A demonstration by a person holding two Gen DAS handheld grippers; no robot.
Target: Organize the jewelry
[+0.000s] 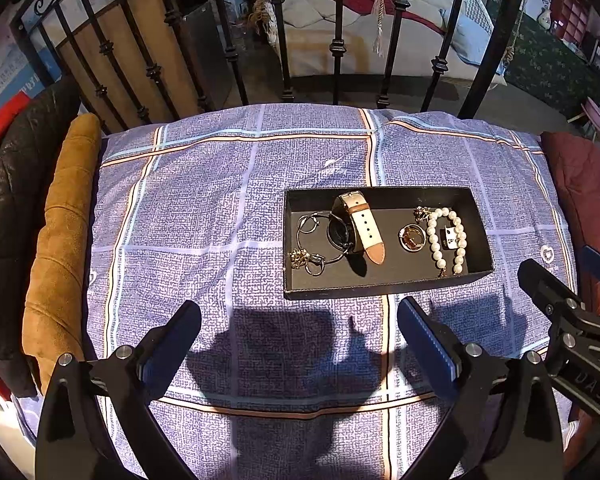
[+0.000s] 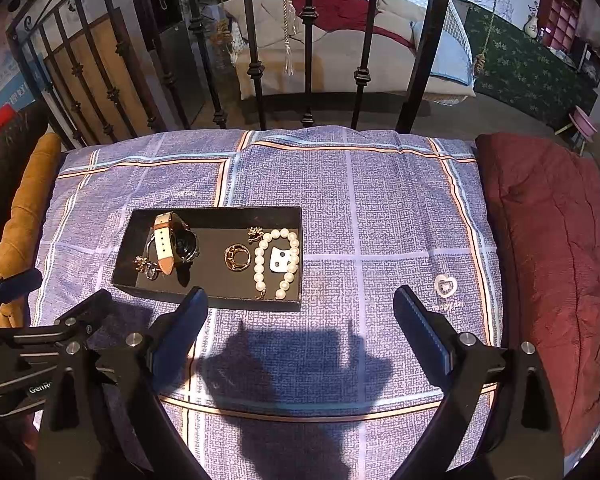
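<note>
L→R: black jacket (image 1: pixel 8 184) and a tan suede cushion (image 1: pixel 60 240) at far left, then the blue plaid pillow (image 1: pixel 204 208) w/ black iron bed rails (image 1: pixel 336 40) behind it. Left gripper (image 1: pixel 300 320) hangs over the pillow's near half, jaws wide, nothing between them, not touching the fabric as far as I can tell; its shadow falls on the pillow below. Black tray (image 1: pixel 380 284) sits on the pillow, just beyond the left gripper's fingertips and off to its right. All jewelry is inside the tray: left end has thin wire bangle (image 1: pixel 312 236) w/ small gold charm (image 1: pixel 299 258) and a ring (image 1: pixel 315 267) bunched at the near corner; next a watch (image 1: pixel 360 232) w/ white/tan leather strap, lying over the bangle's right edge; mid-right a gold ring (image 1: pixel 412 238) alone on the tray floor; right end a pearl bracelet (image 1: pixel 446 240) looped around a small white earring card (image 1: pixel 449 237), another gold piece (image 1: pixel 422 213) touching the loop's far end. Right gripper (image 2: pixel 300 312) is beside the left one, jaws also wide & empty, its left finger (image 2: pixel 184 320) overlapping the tray's near edge in the right wrist view, contact can't tell. Dark red cushion (image 2: pixel 548 248) at far right, touching the pillow's edge.
</note>
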